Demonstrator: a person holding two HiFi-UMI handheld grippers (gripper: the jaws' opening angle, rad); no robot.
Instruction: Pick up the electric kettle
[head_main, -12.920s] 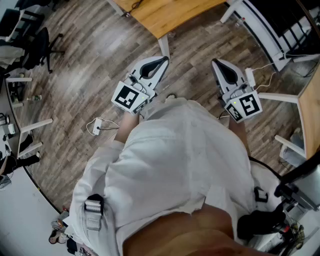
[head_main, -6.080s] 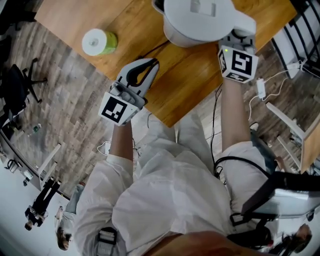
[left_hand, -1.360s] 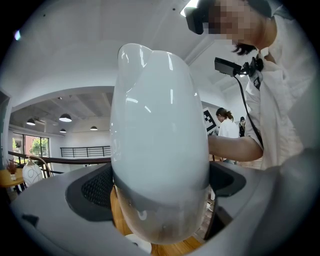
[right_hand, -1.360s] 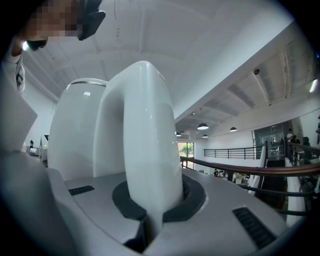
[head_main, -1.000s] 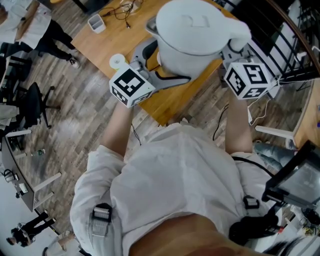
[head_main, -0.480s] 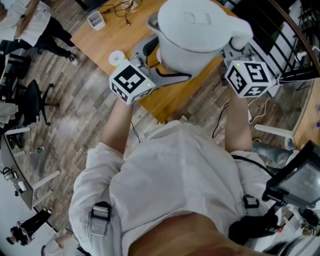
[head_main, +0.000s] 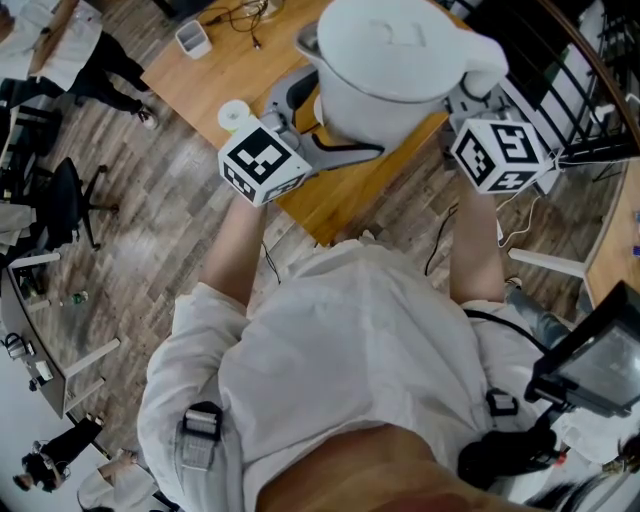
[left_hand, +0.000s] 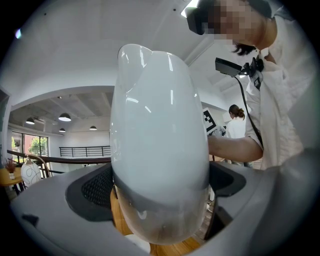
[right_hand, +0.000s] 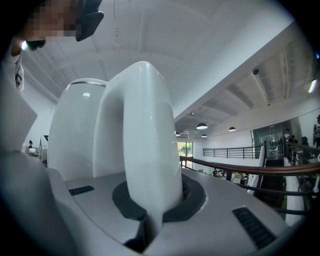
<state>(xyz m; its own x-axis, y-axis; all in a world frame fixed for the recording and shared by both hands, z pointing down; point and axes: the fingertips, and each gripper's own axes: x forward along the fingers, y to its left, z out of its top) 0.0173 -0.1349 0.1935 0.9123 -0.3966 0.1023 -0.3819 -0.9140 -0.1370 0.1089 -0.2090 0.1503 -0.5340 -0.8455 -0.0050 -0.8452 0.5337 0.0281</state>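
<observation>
Wooden table (head_main: 225, 65) fills the head view from 10 to 12 o'clock. The white electric kettle (head_main: 390, 60) is held at 12 o'clock. At its 8 o'clock, the left gripper (left_hand: 160, 212) clamps the body with wide jaws. At 4 o'clock, the right gripper (right_hand: 149, 215) pinches the handle (right_hand: 145, 140) tight.

- The lifted kettle (head_main: 395, 60) blocked the space over the table's (head_main: 215, 70) near edge.
- To its left, a white roll (head_main: 233, 115) stood on otherwise open wood.
</observation>
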